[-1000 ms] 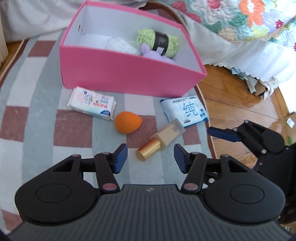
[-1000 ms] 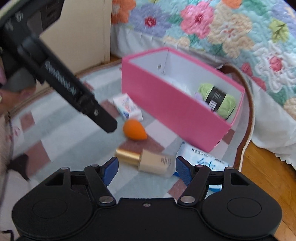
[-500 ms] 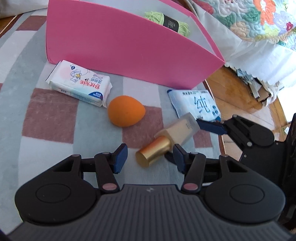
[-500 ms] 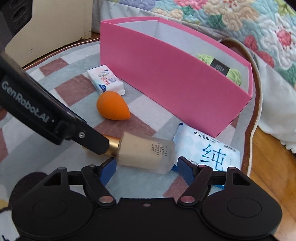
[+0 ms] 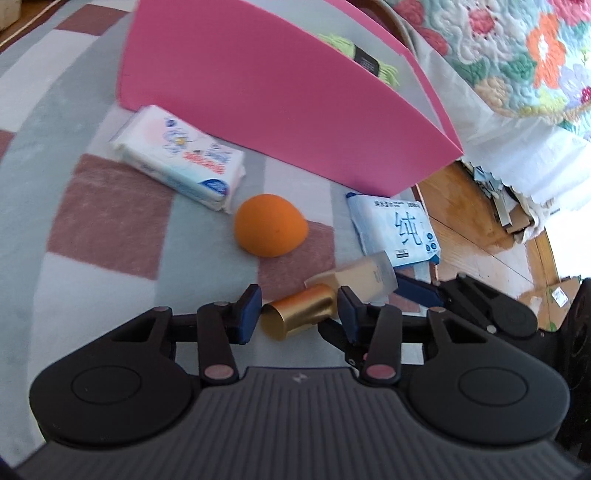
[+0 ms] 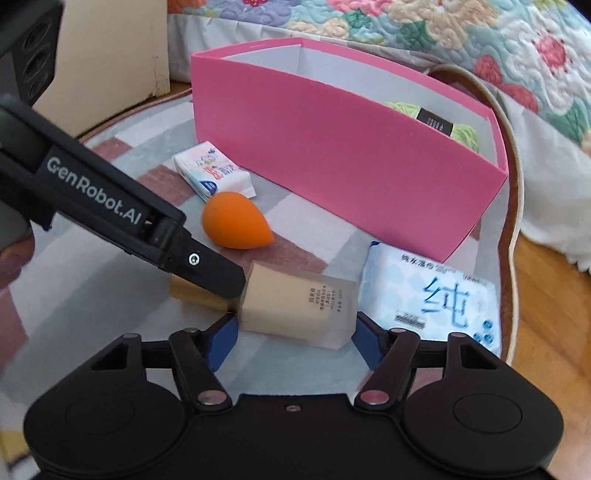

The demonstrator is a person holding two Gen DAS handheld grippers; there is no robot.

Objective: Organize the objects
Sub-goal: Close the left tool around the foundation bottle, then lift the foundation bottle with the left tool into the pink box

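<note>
A foundation bottle with a gold cap [image 5: 299, 314] and a frosted beige body [image 6: 299, 306] lies on the checked rug. My left gripper [image 5: 297, 314] is open, its pads on either side of the gold cap. My right gripper [image 6: 295, 332] is open, its pads flanking the beige body [image 5: 362, 275]. An orange makeup sponge [image 5: 269, 230] [image 6: 234, 221], a white tissue pack [image 5: 181, 166] [image 6: 214, 175] and a blue wipes pack [image 5: 397, 229] [image 6: 432, 299] lie nearby. The pink box [image 5: 266, 92] [image 6: 332, 166] behind them holds green yarn [image 5: 354, 55] [image 6: 432, 122].
A bed with a floral quilt [image 6: 406, 29] and white skirt [image 5: 517, 155] stands behind and to the right. Wooden floor [image 5: 465, 218] borders the rug's right edge, with paper scraps [image 5: 509, 214] under the bed. A cream cabinet [image 6: 110, 55] stands at the far left.
Both grippers have dropped and moved in on the foundation bottle; the left now brackets the gold cap, the right the beige body. The bottle has not moved.
</note>
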